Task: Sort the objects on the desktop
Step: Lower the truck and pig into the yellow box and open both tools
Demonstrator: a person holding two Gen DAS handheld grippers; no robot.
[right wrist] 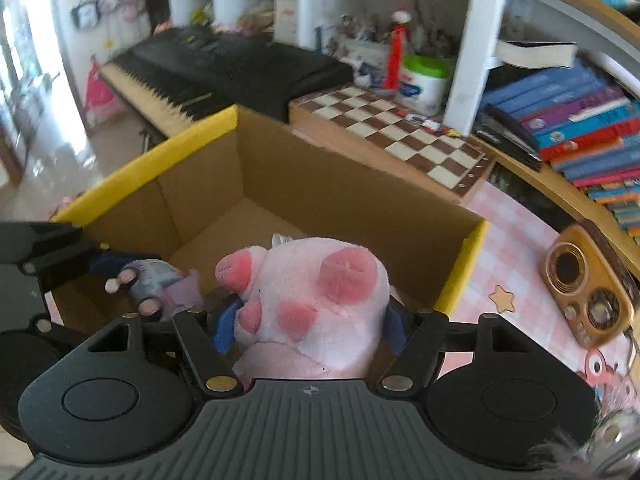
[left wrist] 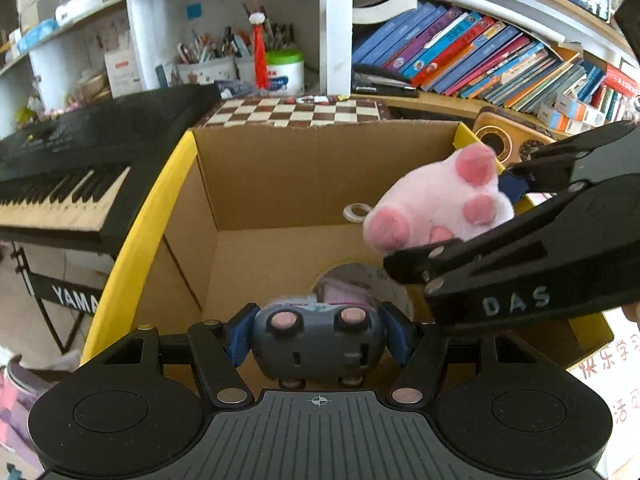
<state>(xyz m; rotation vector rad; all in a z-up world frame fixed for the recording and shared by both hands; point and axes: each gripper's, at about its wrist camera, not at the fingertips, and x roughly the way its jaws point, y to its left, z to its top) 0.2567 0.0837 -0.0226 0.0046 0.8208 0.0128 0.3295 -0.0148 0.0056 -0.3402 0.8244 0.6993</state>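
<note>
An open cardboard box (left wrist: 280,176) with yellow flaps stands in front of both grippers; it also shows in the right wrist view (right wrist: 320,184). My left gripper (left wrist: 318,336) is shut on a grey toy car (left wrist: 318,340) with pink wheels, held over the box's near side. My right gripper (right wrist: 308,320) is shut on a pink plush paw toy (right wrist: 320,304), held over the box's right side. In the left wrist view the plush (left wrist: 436,204) and the right gripper (left wrist: 472,216) come in from the right. The car (right wrist: 152,284) shows at left in the right wrist view.
A round object (left wrist: 352,284) lies on the box floor. A black Yamaha keyboard (left wrist: 68,168) stands left of the box. A chessboard (left wrist: 296,114) lies behind it. Shelves of books (left wrist: 480,60) fill the back right. A wooden radio (right wrist: 588,292) sits on the pink checked cloth.
</note>
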